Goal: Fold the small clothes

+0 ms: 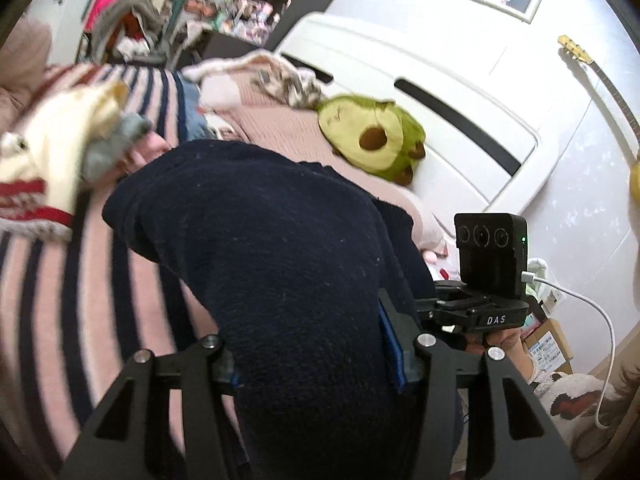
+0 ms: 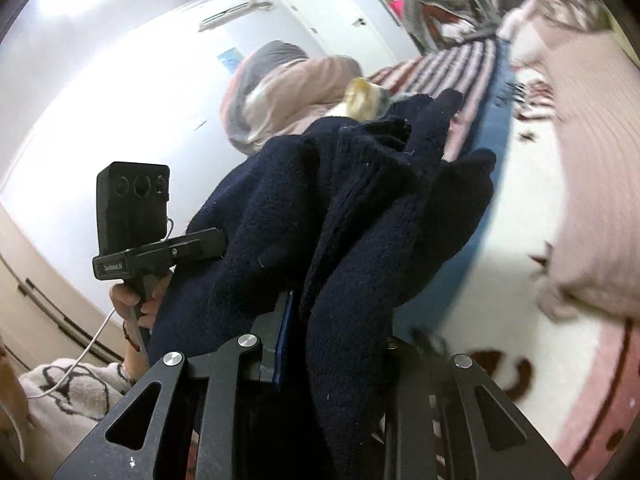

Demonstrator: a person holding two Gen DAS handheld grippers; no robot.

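A navy knit garment (image 1: 260, 240) hangs lifted above the bed, bunched and filling the middle of both views. In the left wrist view my left gripper (image 1: 312, 364) is shut on it, a thick roll of cloth filling the gap between the fingers (image 1: 394, 356). In the right wrist view my right gripper (image 2: 336, 344) is shut on a fold of the same garment (image 2: 360, 220), which drapes over its blue-padded finger (image 2: 284, 336). Each view shows the other gripper's camera block (image 1: 490, 256) (image 2: 134, 204) close beside the cloth, held by a hand. The fingertips are hidden under fabric.
Below lies a pink and navy striped bedcover (image 1: 60, 280) with a heap of small white and grey clothes (image 1: 80, 136) at the left. An avocado plush (image 1: 372, 136) rests by the white headboard (image 1: 440, 92). A pink blanket (image 2: 592, 184) lies to the right.
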